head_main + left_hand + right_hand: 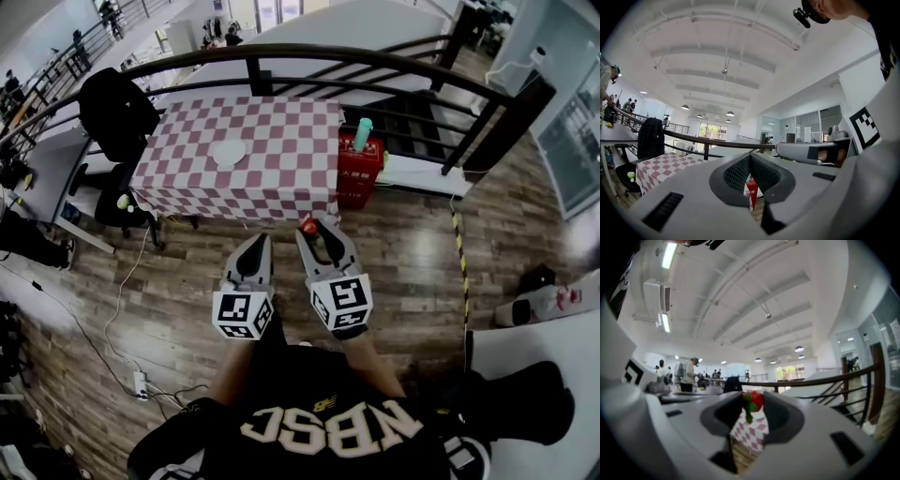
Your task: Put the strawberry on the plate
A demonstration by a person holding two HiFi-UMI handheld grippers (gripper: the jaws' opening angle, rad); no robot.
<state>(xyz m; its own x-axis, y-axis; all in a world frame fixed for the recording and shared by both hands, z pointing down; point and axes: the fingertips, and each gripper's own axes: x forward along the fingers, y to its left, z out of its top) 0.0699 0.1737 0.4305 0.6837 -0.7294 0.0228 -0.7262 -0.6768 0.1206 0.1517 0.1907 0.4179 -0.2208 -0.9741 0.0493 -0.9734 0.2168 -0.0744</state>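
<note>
A red strawberry (755, 401) with a green stalk sits pinched at the tips of my right gripper (752, 401), which is shut on it. In the head view that strawberry (307, 225) shows at the tip of the right gripper (311, 228), held over the wooden floor just short of the table. My left gripper (258, 241) hangs beside it, shut with nothing between its jaws; its tips (750, 157) meet. A white plate (228, 152) lies on the red-and-white checked table (281, 178), ahead and to the left of both grippers.
A dark metal railing (375, 66) curves behind the table. A red box (360, 173) with a teal bottle (362, 134) on it stands right of the table. A black chair with a jacket (117, 117) is at the table's left. Cables cross the floor at left.
</note>
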